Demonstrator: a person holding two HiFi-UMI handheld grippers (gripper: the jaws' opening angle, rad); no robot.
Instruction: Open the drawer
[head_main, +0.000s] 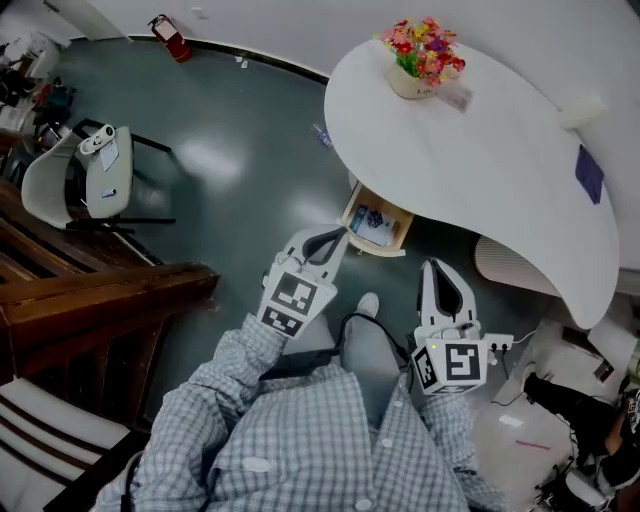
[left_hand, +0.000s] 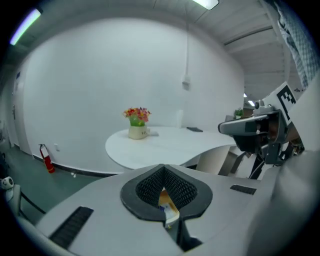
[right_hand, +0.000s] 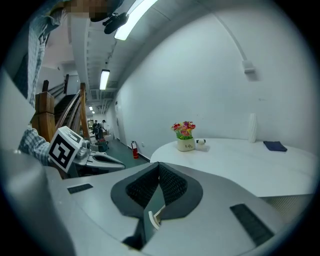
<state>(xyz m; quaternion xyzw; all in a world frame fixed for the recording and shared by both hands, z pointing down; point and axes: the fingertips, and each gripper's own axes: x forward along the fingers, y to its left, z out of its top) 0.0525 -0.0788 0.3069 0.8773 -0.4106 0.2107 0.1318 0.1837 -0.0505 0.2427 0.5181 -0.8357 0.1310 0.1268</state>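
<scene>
A small wooden drawer (head_main: 376, 224) stands pulled out from under the curved white table (head_main: 480, 150), and printed items lie inside it. My left gripper (head_main: 335, 238) is held up just left of the drawer, jaws shut with nothing in them. My right gripper (head_main: 437, 268) hangs lower, to the right of the drawer, also shut and holding nothing. In the left gripper view the pads (left_hand: 175, 187) meet and a sliver of the drawer shows below them. The right gripper view shows its pads (right_hand: 170, 185) closed the same way, with the table (right_hand: 240, 160) beyond.
A flower pot (head_main: 420, 55) and a dark blue item (head_main: 589, 173) sit on the table. A red fire extinguisher (head_main: 172, 38) stands by the far wall. A white chair (head_main: 85, 175) and wooden steps (head_main: 90, 310) are at the left, and a ribbed white bin (head_main: 515, 262) is under the table.
</scene>
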